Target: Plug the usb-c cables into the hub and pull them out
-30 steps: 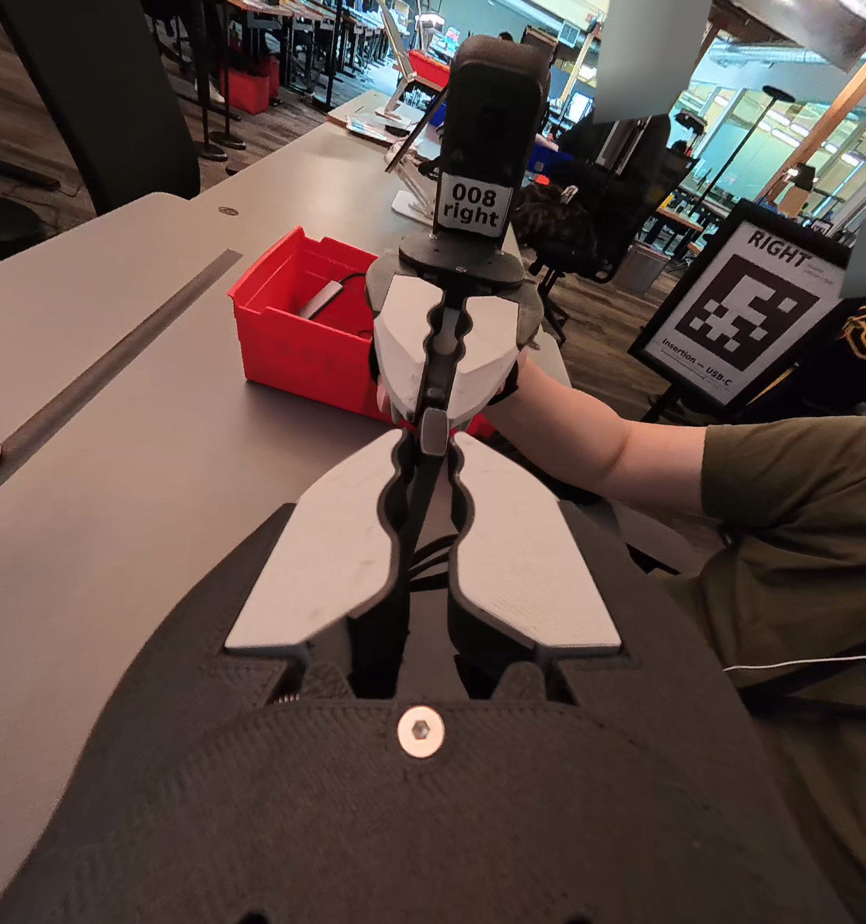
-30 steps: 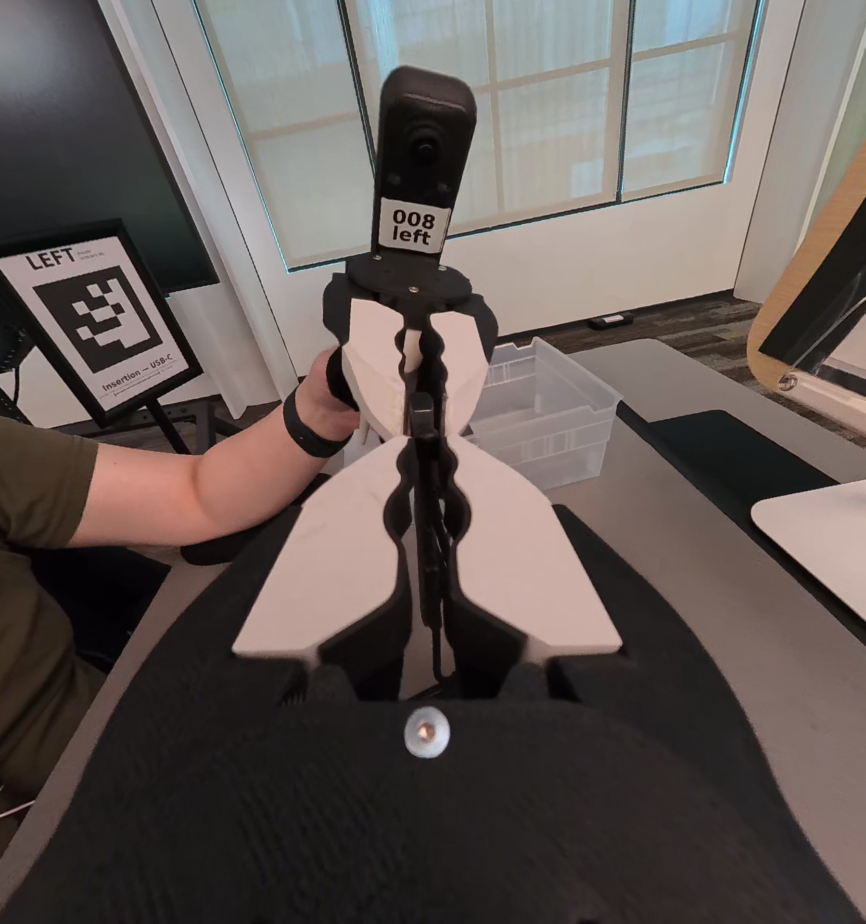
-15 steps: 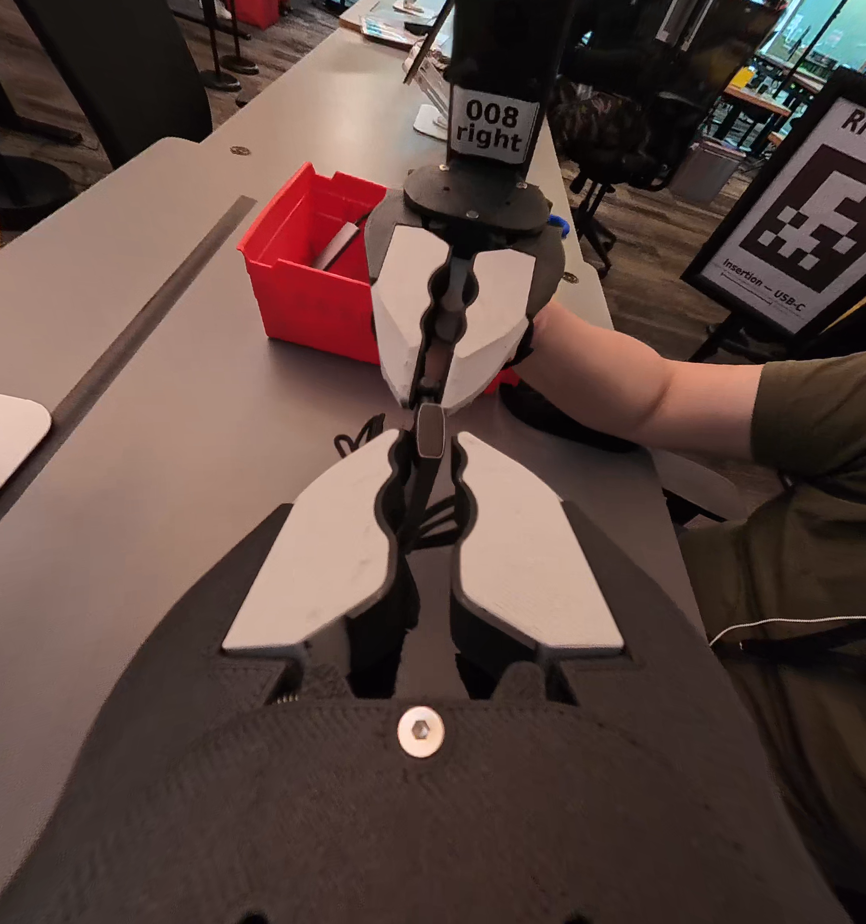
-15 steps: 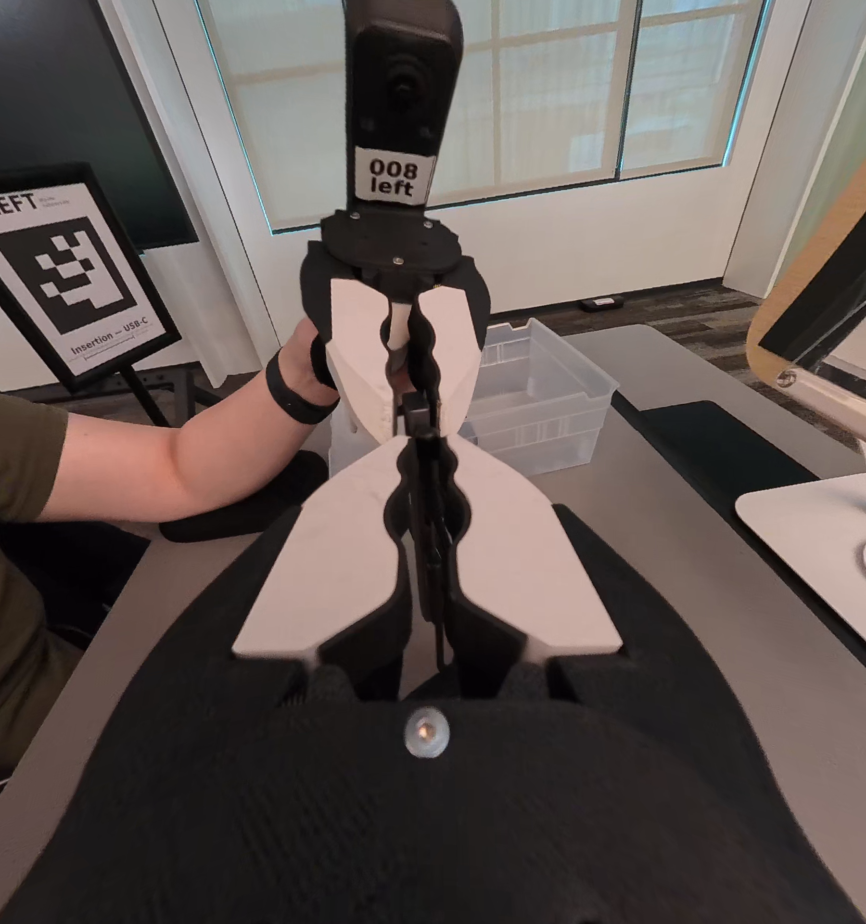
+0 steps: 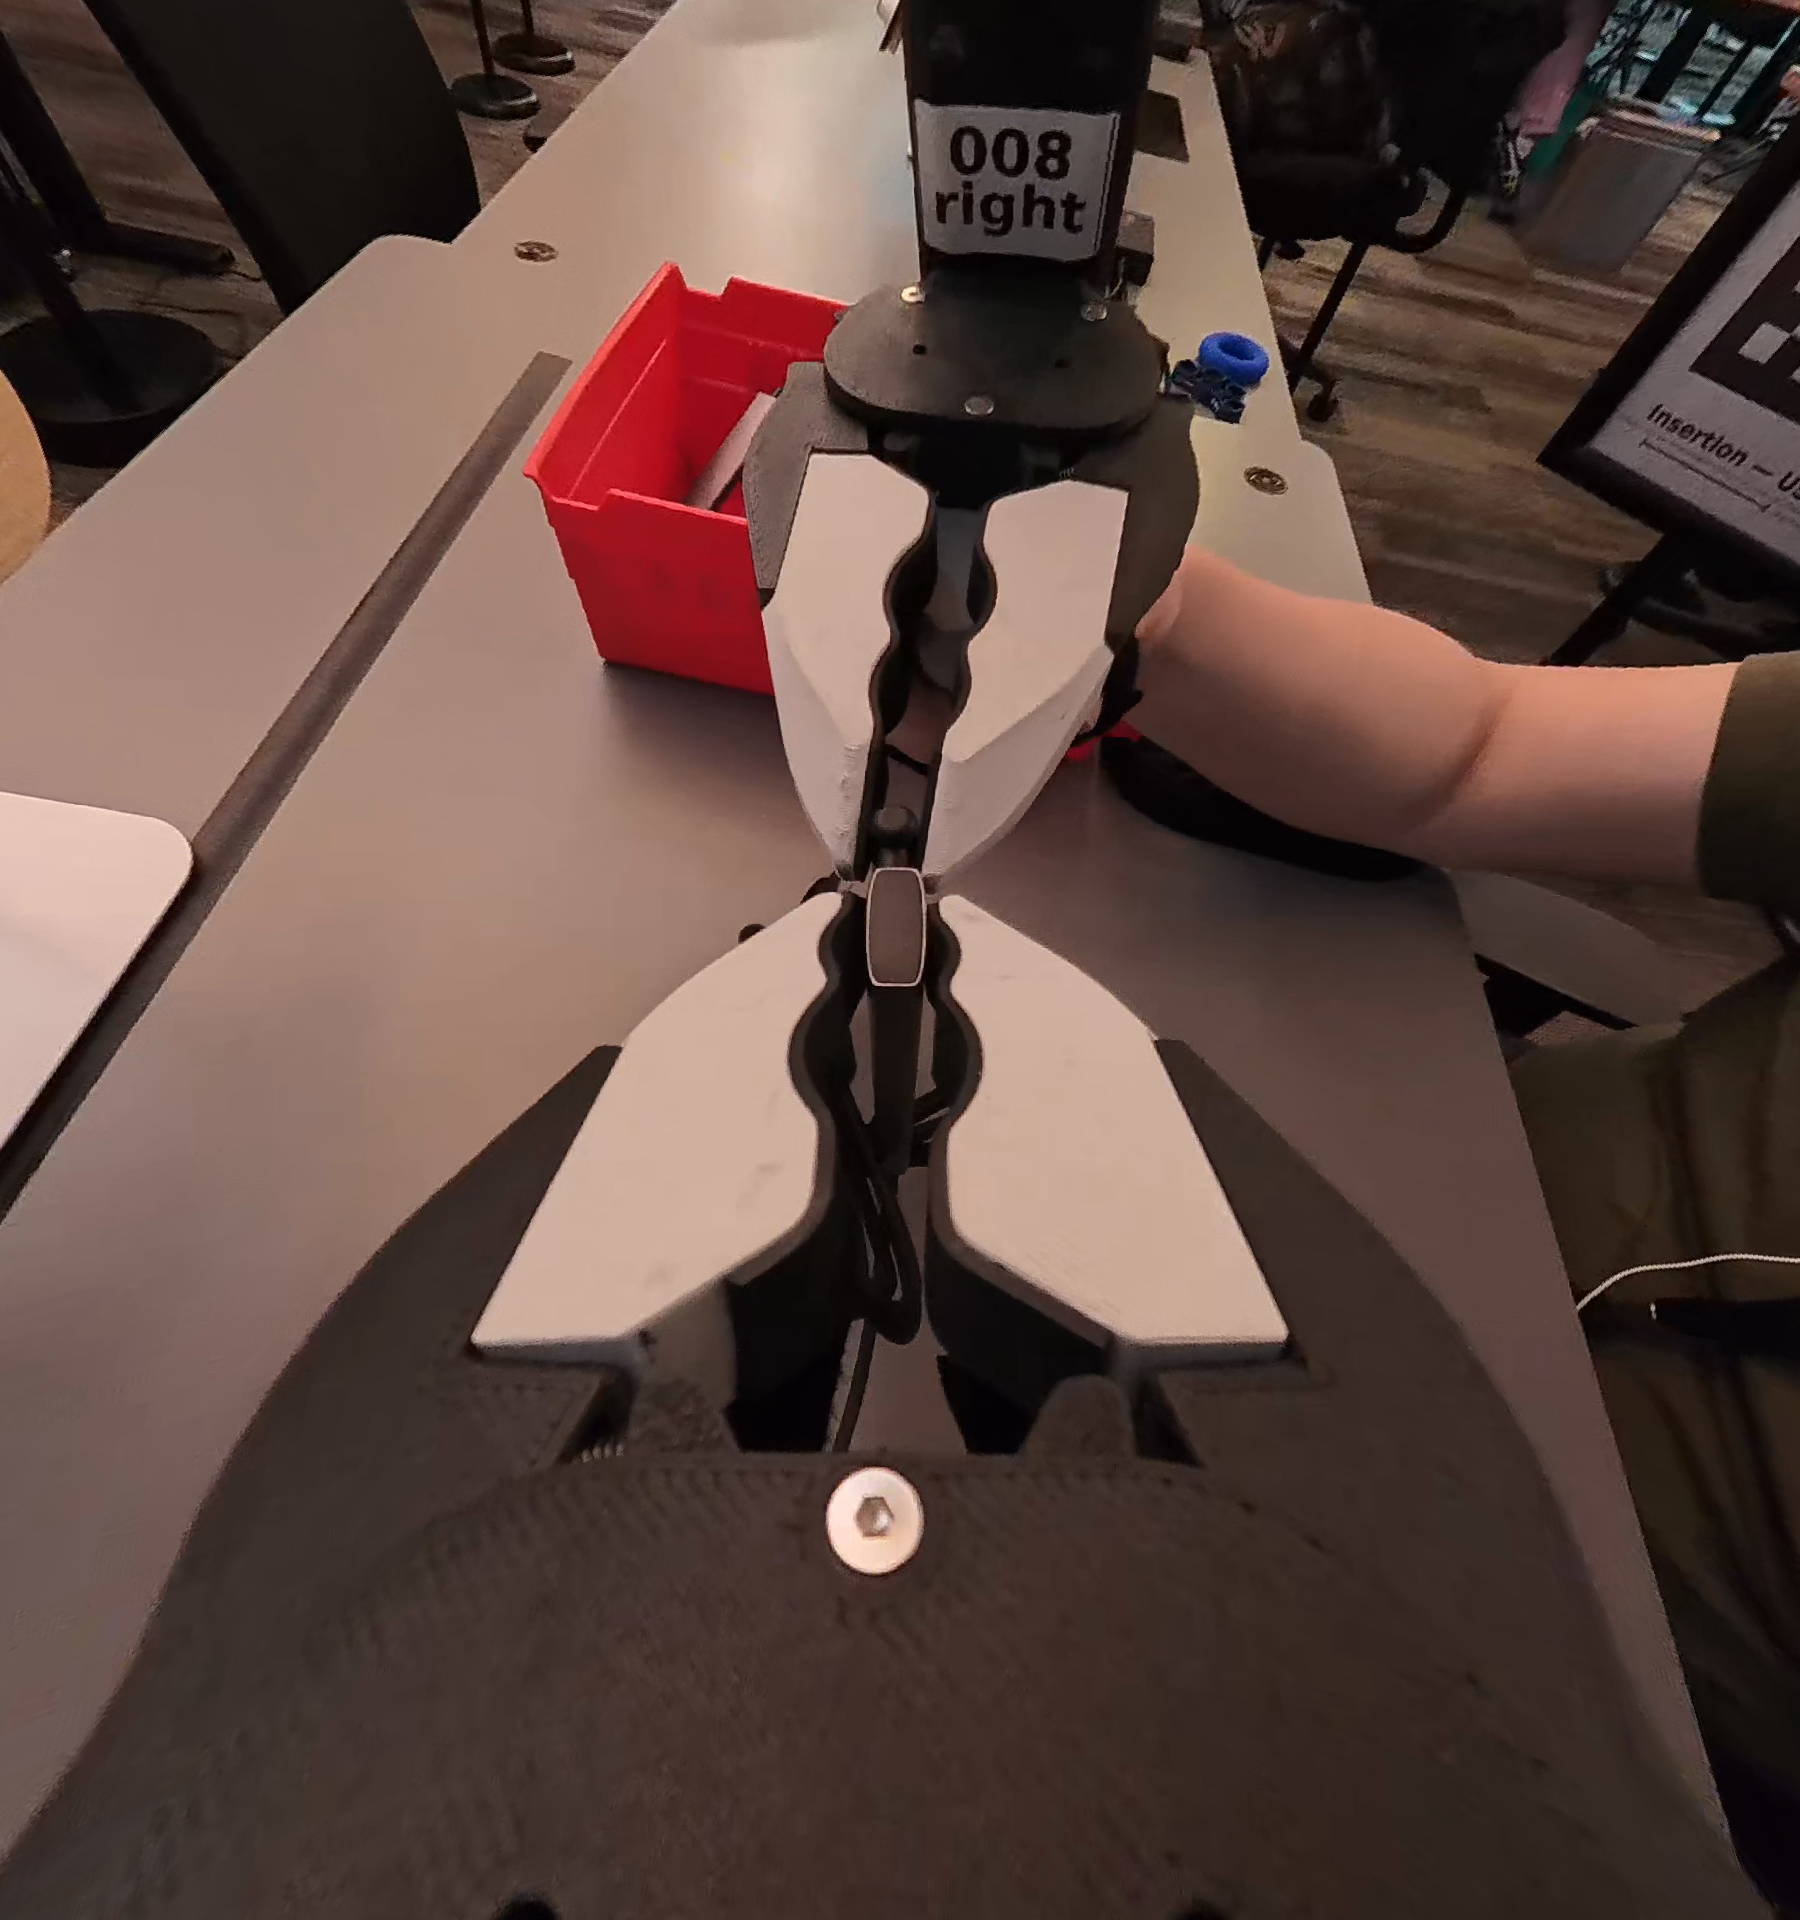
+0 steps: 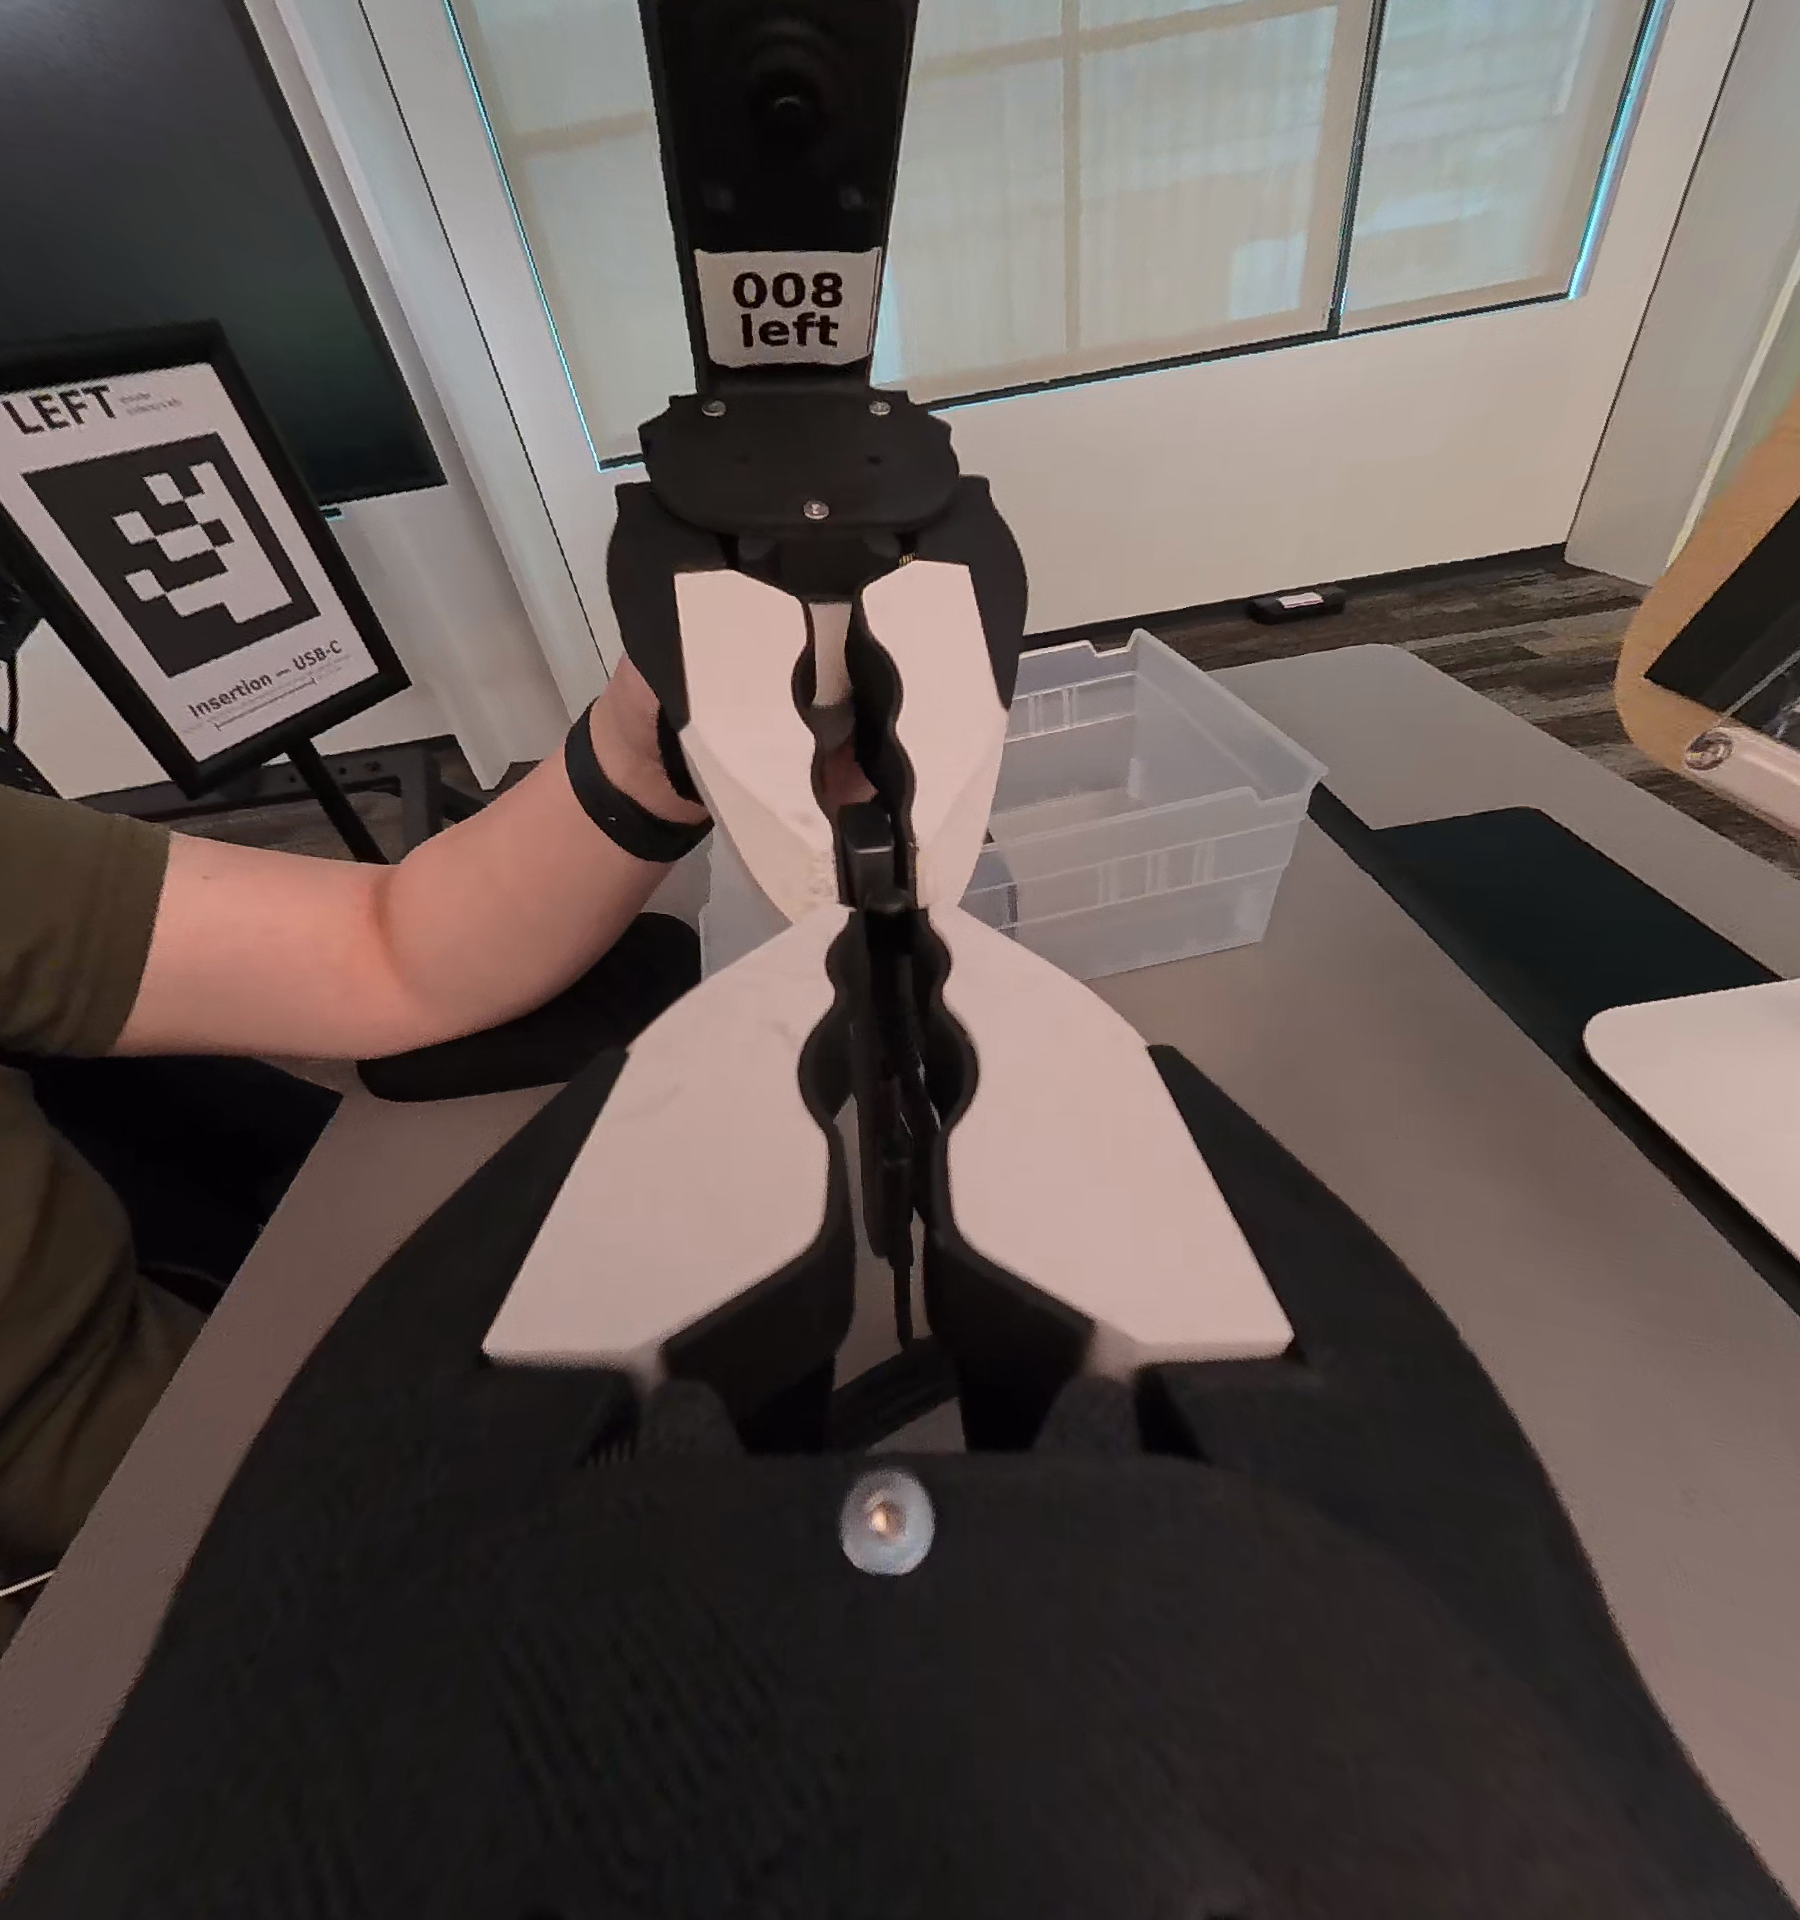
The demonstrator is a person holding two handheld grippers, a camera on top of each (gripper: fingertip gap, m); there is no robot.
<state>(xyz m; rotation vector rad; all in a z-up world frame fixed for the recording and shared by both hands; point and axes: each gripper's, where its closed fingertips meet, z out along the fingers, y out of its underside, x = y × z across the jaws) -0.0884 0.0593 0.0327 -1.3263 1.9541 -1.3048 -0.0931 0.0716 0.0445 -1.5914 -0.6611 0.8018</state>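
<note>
The left gripper (image 5: 894,914) has its two pale fingers pressed together on the hub (image 5: 896,927), a slim dark block with a bright rim whose narrow end face shows upright at the fingertips. A black cable (image 5: 880,1236) runs back from the hub between the fingers toward the gripper's body. Facing it tip to tip is the right gripper (image 5: 891,868), held above the grey table (image 5: 376,935); its fingers are clamped on a black usb-c cable plug (image 5: 890,826) whose nose meets the top of the hub. Whether the plug is seated in a port or only touching cannot be told from here. In the right wrist view the same meeting shows from the other side: the right gripper (image 6: 883,914) pinches the plug body and its cord (image 6: 891,1143) between its white fingers, and the left gripper (image 6: 865,873) opposite grips the dark hub (image 6: 868,857), with the two sets of fingertips nearly touching. A person's right hand (image 5: 1156,623) holds the right gripper from behind, and the left hand (image 6: 636,727), with a dark band at the wrist, holds the left one. Farther out, a red bin (image 5: 657,520) stands on the table behind the right gripper, with a flat grey item lying in it. A clear plastic bin (image 6: 1156,821) sits on the table behind the left gripper. A framed sign on a stand (image 6: 169,551) is off the table's edge beyond the left arm.
</note>
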